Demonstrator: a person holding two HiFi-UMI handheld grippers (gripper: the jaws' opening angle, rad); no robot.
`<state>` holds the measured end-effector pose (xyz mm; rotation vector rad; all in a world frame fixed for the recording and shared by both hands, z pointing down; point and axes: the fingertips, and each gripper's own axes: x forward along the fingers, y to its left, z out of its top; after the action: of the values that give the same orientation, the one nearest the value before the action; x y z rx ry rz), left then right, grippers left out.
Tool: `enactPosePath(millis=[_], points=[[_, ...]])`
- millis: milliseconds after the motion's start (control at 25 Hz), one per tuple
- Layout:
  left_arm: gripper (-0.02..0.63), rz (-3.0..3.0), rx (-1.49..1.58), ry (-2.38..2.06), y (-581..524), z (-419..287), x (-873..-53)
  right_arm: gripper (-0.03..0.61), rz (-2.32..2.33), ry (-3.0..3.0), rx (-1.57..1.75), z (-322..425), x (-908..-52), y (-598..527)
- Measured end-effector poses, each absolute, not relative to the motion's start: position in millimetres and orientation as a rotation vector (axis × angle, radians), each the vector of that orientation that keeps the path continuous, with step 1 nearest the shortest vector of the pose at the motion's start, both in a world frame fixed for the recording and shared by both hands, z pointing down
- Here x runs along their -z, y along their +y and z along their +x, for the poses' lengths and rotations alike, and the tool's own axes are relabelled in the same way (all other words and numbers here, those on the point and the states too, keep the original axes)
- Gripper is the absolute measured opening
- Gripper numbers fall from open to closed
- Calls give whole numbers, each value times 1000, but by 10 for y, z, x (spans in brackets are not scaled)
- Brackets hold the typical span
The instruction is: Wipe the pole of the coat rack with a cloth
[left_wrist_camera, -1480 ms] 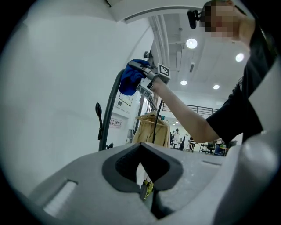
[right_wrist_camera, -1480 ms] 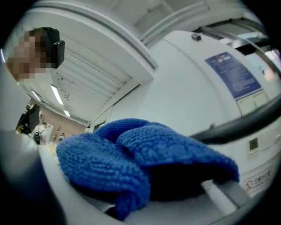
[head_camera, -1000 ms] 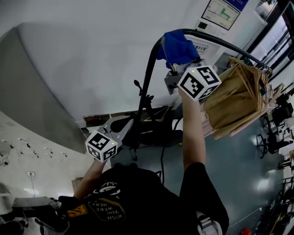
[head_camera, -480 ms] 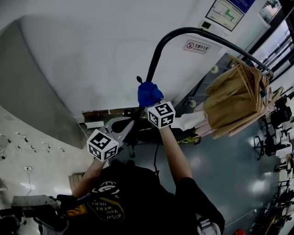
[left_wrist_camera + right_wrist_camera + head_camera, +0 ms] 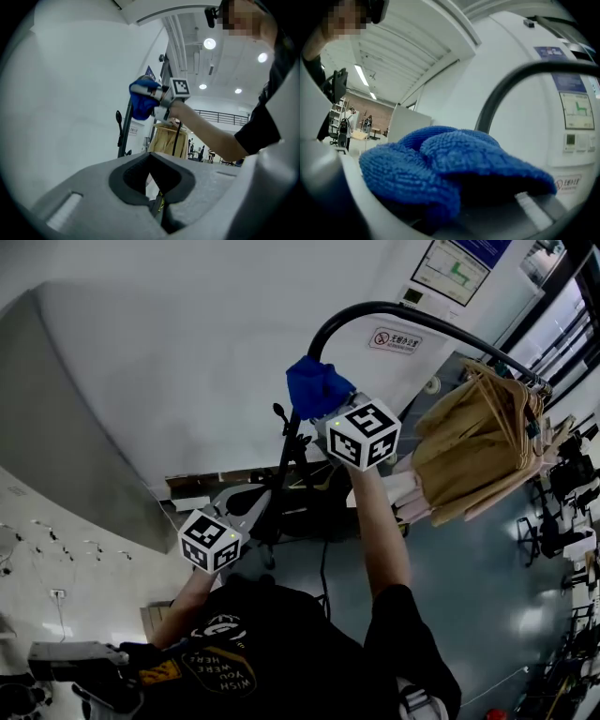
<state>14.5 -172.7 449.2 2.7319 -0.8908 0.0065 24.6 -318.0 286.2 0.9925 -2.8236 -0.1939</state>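
Right gripper (image 5: 330, 414) is clamped on the blue cloth (image 5: 314, 385), raised high. The cloth presses on the black pole (image 5: 375, 306) just below its curved top; it probably wraps partway round, hard to tell. Left gripper (image 5: 246, 510) sits low, well apart from the pole, jaws together with nothing between them. Tan clothes (image 5: 478, 437) hang from the rail to the right.

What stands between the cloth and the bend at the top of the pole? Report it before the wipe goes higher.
Nothing visible does. The blue cloth, clamped in the right gripper, is at the pole, and the stretch from there up through the bend is bare. The tan garments on hangers hang farther along the bar, past the bend.
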Motion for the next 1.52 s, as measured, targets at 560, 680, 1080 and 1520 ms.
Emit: enactPosePath(millis=[560,680,1080,1520], points=[[3,2742,4,-861,-1803,232,-4430,9,1977,-2920,434,1753,-969,-3435],[3,2739,6,-864,-1837,213,-4422,11,1611,-3017,510,1029,-1221,-3273],[3,2710,24,-883,-1867,169,-4499,9,1298,-2821,232,268,-3544,-3135],[3,2719,17,-865,-1920,166,-4476,9,1034,-2644,41,268,-4553,-3106]])
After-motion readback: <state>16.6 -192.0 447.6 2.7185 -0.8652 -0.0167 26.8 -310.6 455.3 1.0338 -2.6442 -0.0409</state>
